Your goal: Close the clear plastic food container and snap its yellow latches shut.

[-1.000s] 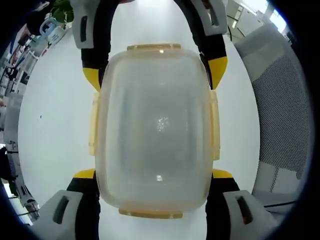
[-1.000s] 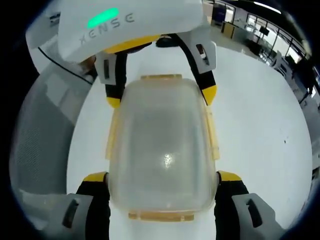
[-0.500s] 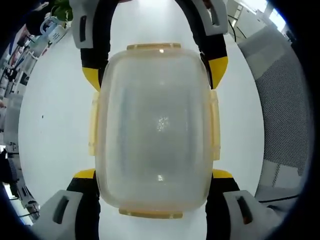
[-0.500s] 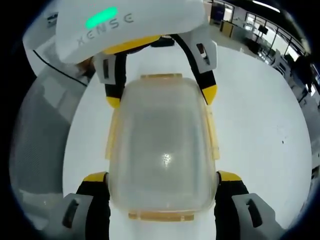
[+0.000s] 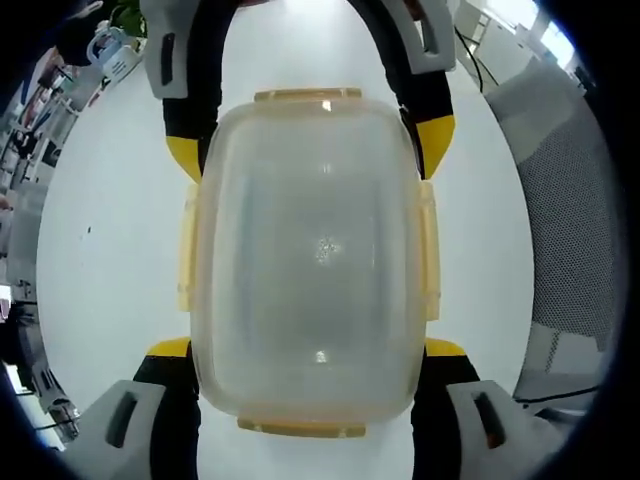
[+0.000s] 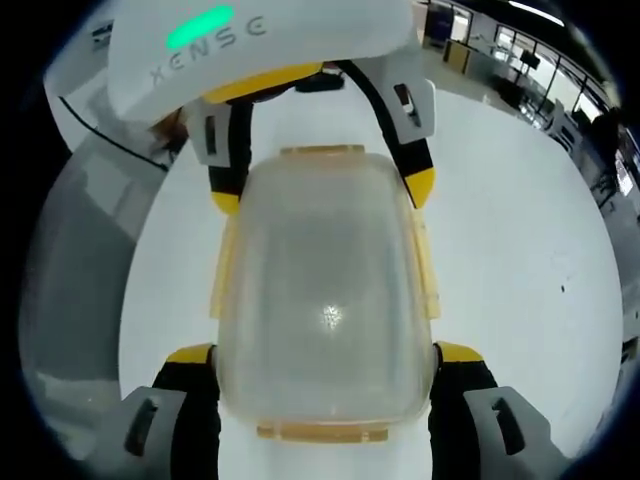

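An open-plan office or lab: mesh chair [image 5: 575,200], white table [image 5: 110,250], glazed partitions [image 6: 520,50] behind.

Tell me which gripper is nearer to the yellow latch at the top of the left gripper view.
Right. The right gripper flanks the clear plastic food container at the end bearing that yellow latch; the left gripper clasps the opposite end.

Both views are brightly and evenly lit from overhead. Small glare spots are seen on the clear container [image 5: 310,260], the white counter [image 5: 110,250] is nearly overexposed, and edges are bent by fisheye distortion.
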### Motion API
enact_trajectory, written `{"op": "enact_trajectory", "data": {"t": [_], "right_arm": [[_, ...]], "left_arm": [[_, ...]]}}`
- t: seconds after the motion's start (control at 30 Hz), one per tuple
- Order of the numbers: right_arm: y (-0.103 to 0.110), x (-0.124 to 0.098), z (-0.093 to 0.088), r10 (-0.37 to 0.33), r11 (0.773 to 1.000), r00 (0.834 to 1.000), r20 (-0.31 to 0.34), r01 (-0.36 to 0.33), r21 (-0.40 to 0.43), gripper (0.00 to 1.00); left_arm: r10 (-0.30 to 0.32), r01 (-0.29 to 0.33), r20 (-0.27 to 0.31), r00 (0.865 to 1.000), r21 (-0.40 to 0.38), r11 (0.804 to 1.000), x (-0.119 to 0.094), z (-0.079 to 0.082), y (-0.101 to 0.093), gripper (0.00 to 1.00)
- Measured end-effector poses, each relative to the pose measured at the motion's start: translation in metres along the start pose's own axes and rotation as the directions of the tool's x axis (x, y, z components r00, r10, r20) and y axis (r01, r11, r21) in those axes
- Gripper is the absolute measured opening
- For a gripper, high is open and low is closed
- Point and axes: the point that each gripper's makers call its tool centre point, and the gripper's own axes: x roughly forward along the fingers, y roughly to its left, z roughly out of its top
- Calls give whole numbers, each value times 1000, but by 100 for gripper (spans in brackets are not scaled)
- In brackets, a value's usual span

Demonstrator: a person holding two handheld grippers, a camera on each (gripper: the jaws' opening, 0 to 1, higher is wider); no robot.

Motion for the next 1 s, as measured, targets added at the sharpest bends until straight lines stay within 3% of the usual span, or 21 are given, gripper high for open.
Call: {"op": "enact_trajectory", "data": {"t": [0.9,1.0], "right_arm": [[-4,0,1,3,1000,1000,1,-3,0,88],[-3,-1,2,7,1000,1000,16,-7,-10,88]], "left_arm": [[8,-8,-5,1000,-15,1000,3,-1,4,92],[36,-30,-78,996,76,997,10,-16,4,96]]}}
